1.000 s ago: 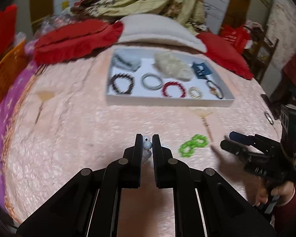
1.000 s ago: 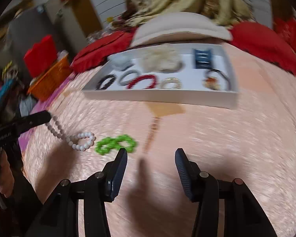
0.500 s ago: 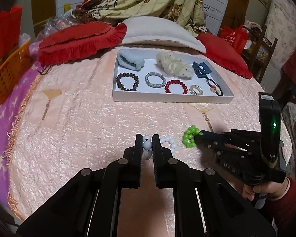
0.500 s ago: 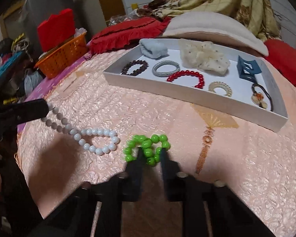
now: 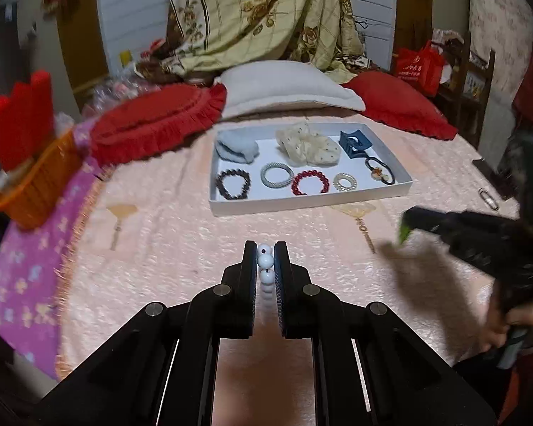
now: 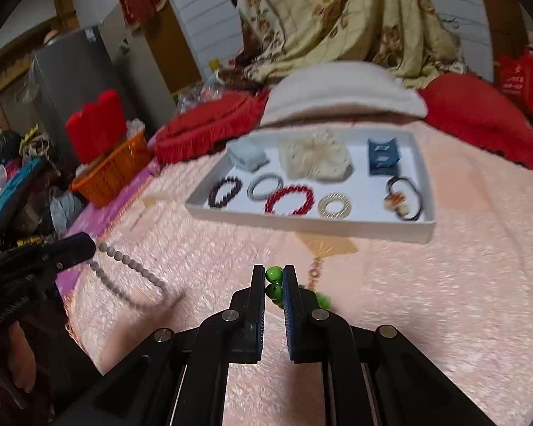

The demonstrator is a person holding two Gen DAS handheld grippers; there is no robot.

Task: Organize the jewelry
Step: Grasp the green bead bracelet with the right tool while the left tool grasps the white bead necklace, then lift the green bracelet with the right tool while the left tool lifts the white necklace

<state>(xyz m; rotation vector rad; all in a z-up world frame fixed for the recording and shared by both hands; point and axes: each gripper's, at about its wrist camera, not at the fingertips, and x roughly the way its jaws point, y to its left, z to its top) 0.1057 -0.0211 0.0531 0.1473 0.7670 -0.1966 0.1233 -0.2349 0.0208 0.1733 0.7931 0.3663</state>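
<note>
My left gripper is shut on a white bead necklace, held above the pink bedspread; from the right wrist view the necklace hangs in a loop from that gripper. My right gripper is shut on a green bead bracelet, lifted off the bed; it shows in the left wrist view at right. A white tray ahead holds several bracelets, scrunchies and a blue hair claw.
Red cushions and a white pillow lie behind the tray. An orange basket stands at the left bed edge. A small metal clip lies at the far right.
My right gripper closed on the green bracelet and lifted it off the bedspread. My left gripper rose with the white necklace, pulling it off the bed.
</note>
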